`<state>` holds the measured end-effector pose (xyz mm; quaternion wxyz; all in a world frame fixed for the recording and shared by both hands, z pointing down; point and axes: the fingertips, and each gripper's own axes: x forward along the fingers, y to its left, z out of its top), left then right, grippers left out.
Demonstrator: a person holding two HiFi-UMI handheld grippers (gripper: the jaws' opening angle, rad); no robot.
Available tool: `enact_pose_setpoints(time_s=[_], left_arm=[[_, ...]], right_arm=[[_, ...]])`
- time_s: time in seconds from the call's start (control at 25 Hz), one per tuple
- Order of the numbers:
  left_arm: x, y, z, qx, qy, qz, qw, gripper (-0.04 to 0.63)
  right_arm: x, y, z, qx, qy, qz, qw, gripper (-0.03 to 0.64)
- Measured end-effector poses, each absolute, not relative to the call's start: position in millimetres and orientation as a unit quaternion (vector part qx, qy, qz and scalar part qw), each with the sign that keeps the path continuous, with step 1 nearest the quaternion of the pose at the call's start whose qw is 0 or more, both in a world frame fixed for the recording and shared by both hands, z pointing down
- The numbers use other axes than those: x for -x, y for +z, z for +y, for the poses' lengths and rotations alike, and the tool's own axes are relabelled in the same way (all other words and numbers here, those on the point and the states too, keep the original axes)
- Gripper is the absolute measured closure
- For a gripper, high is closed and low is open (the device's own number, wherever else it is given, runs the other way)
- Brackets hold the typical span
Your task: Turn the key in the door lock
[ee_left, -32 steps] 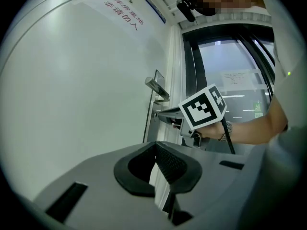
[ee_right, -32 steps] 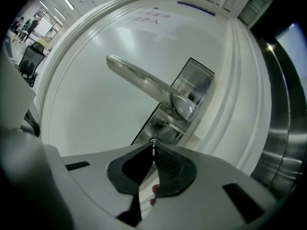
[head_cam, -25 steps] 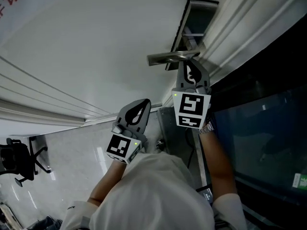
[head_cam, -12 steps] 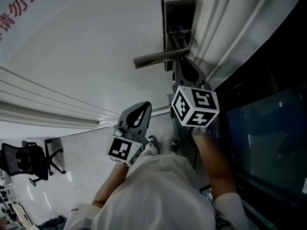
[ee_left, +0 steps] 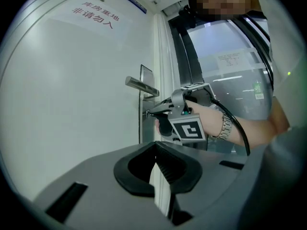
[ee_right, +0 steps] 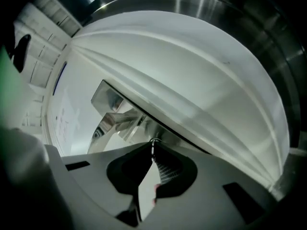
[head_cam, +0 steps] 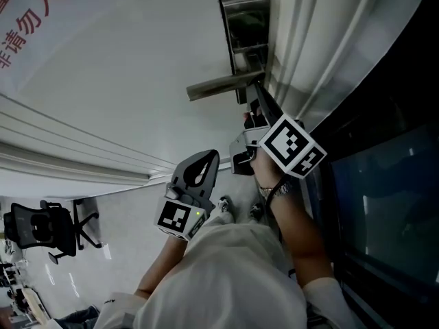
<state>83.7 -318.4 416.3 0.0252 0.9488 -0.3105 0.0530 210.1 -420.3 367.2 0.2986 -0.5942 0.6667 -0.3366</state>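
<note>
The steel lock plate (head_cam: 245,29) with its lever handle (head_cam: 218,86) sits on the white door (head_cam: 123,81). Just under the handle, my right gripper (head_cam: 258,96) points at the plate, rolled onto its side. In the right gripper view, its jaws (ee_right: 153,150) are pinched on the thin metal key (ee_right: 153,142), right at the plate (ee_right: 111,105). The left gripper view shows the right gripper (ee_left: 149,113) meeting the lock plate (ee_left: 145,97) below the handle (ee_left: 141,86). My left gripper (head_cam: 206,157) hangs back from the door, shut and empty.
The white door frame (head_cam: 322,40) and a dark glass panel (head_cam: 391,204) stand to the right of the lock. A black office chair (head_cam: 38,228) is on the floor at lower left. Red lettering (head_cam: 31,19) marks the door.
My right gripper has rolled about its own line at the lock, so its marker cube now shows a different face. The left gripper has hardly moved.
</note>
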Motion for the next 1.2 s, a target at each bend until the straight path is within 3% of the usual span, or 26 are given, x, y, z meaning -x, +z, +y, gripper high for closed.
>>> enact_pose_setpoints(time_s=[0.36, 0.52, 0.68, 0.84, 1.0, 1.2], left_arm=[[-80, 423, -308, -0.946, 0.068, -0.315, 0.034, 0.589], [-76, 425, -306, -0.945, 0.071, -0.318, 0.033, 0.589], [-76, 425, -304, -0.945, 0.063, -0.319, 0.032, 0.589], [-78, 425, -301, -0.947, 0.059, -0.314, 0.032, 0.589], [-77, 428, -300, -0.947, 0.061, -0.313, 0.035, 0.589], [-83, 429, -300, -0.950, 0.056, -0.304, 0.039, 0.589]], right_arm=[[-212, 373, -420, 0.481, -0.471, 0.574, 0.466, 0.604], [-212, 374, -419, 0.485, -0.470, 0.575, 0.462, 0.603], [-211, 378, -418, 0.480, -0.479, 0.584, 0.446, 0.560], [-214, 372, -412, 0.498, -0.440, 0.634, 0.394, 0.543], [-214, 369, -404, 0.565, -0.345, 0.698, 0.273, 0.489], [-209, 363, -396, 0.611, -0.227, 0.745, 0.142, 0.477]])
